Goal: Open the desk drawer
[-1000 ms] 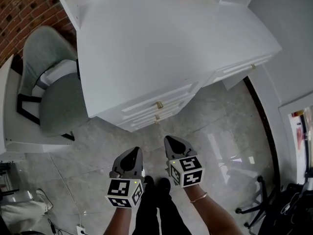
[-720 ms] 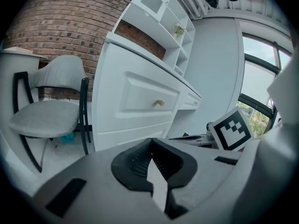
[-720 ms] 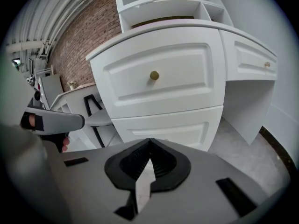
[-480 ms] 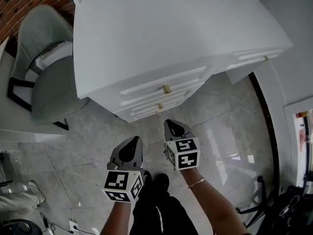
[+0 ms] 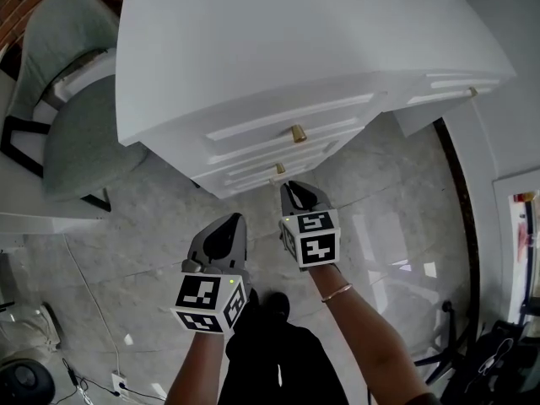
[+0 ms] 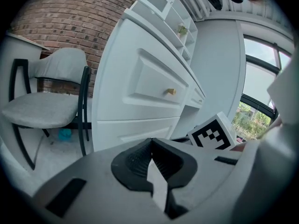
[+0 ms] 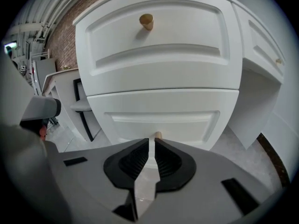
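Grey marble-look floor tiles (image 5: 380, 226) surround a white wooden desk (image 5: 253, 49). Its white panelled lower drawer (image 7: 187, 120) sits flush and closed; nothing is pulled yet. Right tongs (image 5: 292, 187) point at that drawer's small round brass knob (image 7: 158, 135), near but apart; the jaws are opening from a narrow slit, nothing between them. Left tongs (image 5: 235, 220) hang alongside, jaws together, empty. Outstanding: reach knob, clamp, pull.

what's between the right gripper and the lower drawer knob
Nothing. In the right gripper view the lower drawer knob shows just past the tips of the right gripper, whose empty jaws are opening. The head view shows the same bare gap.
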The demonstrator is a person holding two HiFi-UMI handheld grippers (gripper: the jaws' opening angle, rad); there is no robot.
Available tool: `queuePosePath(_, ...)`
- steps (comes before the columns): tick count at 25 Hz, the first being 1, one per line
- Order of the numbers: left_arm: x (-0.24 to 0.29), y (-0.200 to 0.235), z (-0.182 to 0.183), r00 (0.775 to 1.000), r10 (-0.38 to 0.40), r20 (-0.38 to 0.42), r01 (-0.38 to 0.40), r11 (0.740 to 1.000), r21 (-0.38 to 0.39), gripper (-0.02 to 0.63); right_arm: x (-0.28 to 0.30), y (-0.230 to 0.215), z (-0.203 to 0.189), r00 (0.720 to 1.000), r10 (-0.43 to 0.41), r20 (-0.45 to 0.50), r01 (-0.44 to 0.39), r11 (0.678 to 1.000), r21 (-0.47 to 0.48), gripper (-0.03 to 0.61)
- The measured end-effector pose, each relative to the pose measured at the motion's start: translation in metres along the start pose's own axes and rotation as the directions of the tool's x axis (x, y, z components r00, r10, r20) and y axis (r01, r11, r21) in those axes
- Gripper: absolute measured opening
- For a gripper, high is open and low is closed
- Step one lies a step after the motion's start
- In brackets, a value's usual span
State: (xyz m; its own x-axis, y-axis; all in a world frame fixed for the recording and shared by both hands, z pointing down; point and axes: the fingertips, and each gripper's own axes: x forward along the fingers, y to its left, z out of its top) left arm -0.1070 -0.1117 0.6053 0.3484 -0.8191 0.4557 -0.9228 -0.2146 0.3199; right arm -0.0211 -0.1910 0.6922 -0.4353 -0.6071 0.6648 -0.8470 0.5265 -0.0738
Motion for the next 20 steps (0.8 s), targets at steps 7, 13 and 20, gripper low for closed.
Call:
queuePosePath(7,0.014,0.009,-0.006,1.000,-0.013,0.005,0.013,1.000,-0.002,0.009,0.037,-0.008,-0.002,0.998,-0.028,-0.056,0.025,0.998,-0.049,0.117)
queuePosePath(13,0.023,0.017,-0.006,1.000,-0.016,0.008,0.016,1.000,-0.009,0.009,0.064,-0.013,-0.004,0.994,-0.037,-0.100,0.025,0.993,-0.116,0.108)
queuePosePath(20,0.026,0.017,-0.005,1.000,-0.020,0.004,0.021,0.999,-0.028,0.009,0.069,-0.010,-0.004,0.991,-0.048,-0.124,0.024,0.982,-0.188,0.080)
